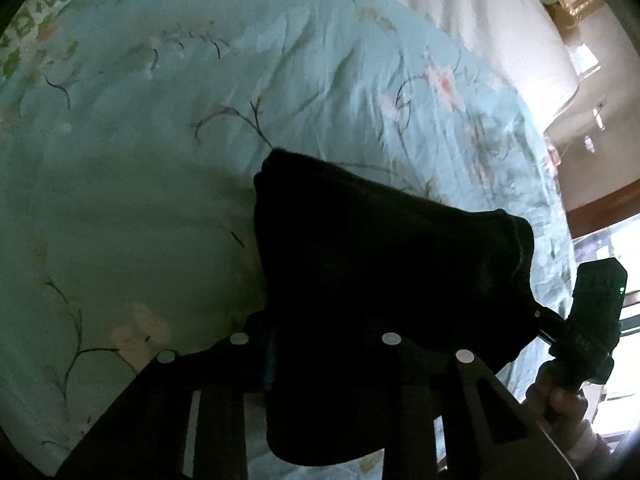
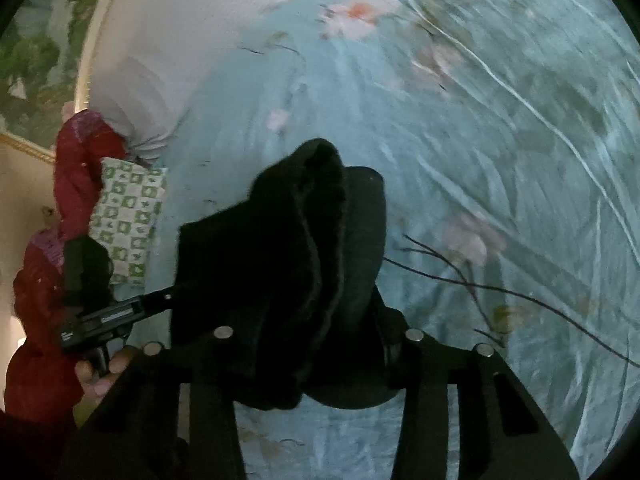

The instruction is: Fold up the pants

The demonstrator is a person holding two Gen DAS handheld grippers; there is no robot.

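We hold the black pants [image 1: 360, 264] lifted above the floral bedspread [image 1: 160, 160], one edge in each gripper, so the fabric hangs free for the next fold. The left gripper [image 1: 320, 344] and right gripper [image 2: 320, 340] are both clamped on cloth. We judge the long axis runs between the grippers, roughly level.

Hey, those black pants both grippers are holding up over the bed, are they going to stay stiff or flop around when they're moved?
Probably floppy: the black pants bunch in soft folds at the right gripper and sag between it and the left gripper. The fuzzy-looking thick fabric likely grips well rather than slipping. Set on the bedspread, they should slump flat.
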